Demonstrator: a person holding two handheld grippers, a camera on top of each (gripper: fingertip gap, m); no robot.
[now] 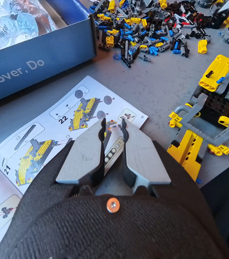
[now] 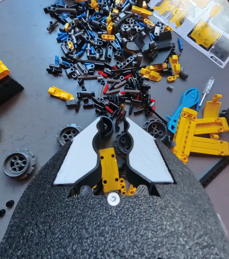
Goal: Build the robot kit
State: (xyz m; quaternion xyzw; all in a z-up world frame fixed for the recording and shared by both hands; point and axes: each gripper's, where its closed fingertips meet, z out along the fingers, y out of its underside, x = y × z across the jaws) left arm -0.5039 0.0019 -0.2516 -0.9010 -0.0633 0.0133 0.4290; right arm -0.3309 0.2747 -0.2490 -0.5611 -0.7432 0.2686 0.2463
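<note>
While the left hand-held gripper [image 1: 113,120] hovers spread and empty over the open instruction booklet [image 1: 71,119], the right hand-held gripper [image 2: 111,119], also spread, hangs above grey wheel hubs [image 2: 123,141] beside the loose parts pile [image 2: 104,56] on the surface [image 2: 27,98], gripping nothing.

Left gripper [image 1: 113,120] — grey wedge fingers [image 1: 83,154] lined with black wavy pads, black ribbed body, orange-washered screw. Right gripper [image 2: 111,119] — paler fingers, grainy black body, white washer.
</note>
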